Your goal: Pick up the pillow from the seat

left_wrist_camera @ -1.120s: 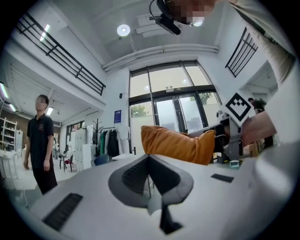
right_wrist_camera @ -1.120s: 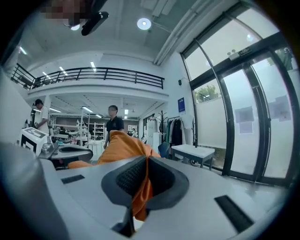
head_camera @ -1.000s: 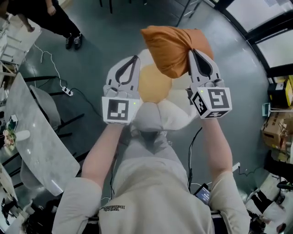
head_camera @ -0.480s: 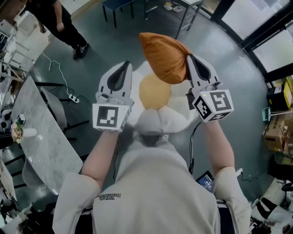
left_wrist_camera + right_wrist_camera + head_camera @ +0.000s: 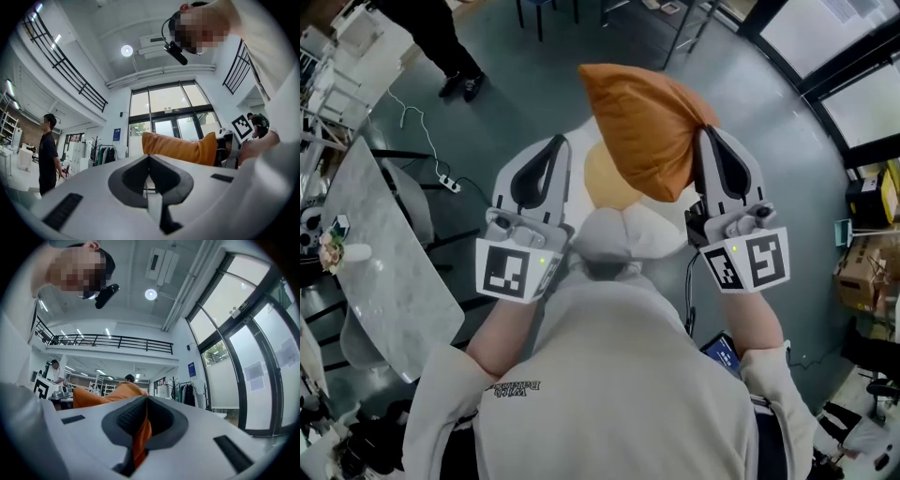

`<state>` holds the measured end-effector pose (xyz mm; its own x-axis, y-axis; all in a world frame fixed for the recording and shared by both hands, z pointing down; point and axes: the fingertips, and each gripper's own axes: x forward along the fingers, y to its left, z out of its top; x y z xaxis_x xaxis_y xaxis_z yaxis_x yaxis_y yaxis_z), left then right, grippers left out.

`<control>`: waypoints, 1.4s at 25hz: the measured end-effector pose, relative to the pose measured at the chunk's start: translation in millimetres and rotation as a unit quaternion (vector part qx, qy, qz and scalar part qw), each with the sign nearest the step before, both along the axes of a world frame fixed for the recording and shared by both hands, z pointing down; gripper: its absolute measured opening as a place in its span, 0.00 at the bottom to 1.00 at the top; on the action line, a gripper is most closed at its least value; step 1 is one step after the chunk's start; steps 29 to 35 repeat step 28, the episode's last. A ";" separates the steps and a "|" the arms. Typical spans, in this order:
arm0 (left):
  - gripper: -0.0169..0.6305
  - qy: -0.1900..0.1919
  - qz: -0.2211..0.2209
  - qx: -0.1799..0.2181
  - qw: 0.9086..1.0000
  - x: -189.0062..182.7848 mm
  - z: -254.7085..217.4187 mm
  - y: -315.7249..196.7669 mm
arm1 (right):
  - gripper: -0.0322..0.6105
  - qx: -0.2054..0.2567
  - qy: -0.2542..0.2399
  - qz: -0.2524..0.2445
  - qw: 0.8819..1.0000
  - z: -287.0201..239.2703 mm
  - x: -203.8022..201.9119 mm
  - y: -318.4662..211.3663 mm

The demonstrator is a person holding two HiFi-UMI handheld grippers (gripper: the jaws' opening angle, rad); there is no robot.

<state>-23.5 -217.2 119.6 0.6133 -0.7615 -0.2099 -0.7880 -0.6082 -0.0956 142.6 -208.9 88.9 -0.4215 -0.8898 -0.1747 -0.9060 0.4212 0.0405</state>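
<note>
Seat [image 5: 602,178] is bare now. Pillow [image 5: 642,127] has risen higher vs a sec ago and hangs clear above it, one corner clenched in R gripper [image 5: 707,136]. L gripper [image 5: 557,146] is closed, empty, alongside. Pickup looks basically done.

Overall light: bright and even, daylight mixed with white ceiling light; no corner is dim.
Sources: the tall glass front [image 5: 164,110] glows pale, and a round ceiling lamp [image 5: 150,294] flares into a small white halo.
Shadows: soft and faint on the grey floor [image 5: 534,84]; the pillow [image 5: 642,127] shows gentle shading in its folds.
Distortion: both gripper views bulge strongly, straight rails curve, corners go black.
Focus: whatever sits closest to the lenses looks soft; the far room stays sharp.
</note>
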 end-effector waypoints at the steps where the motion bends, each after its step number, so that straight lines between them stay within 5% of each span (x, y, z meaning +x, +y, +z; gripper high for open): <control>1: 0.04 0.003 0.000 0.000 1.000 -1.7 -0.4 2.5 | 0.07 0.005 0.000 0.001 1.000 0.4 -2.8 4.2; 35: 0.04 -0.010 0.006 -0.009 1.000 8.3 5.5 3.9 | 0.07 -0.027 -0.016 0.005 0.999 21.3 12.1 10.3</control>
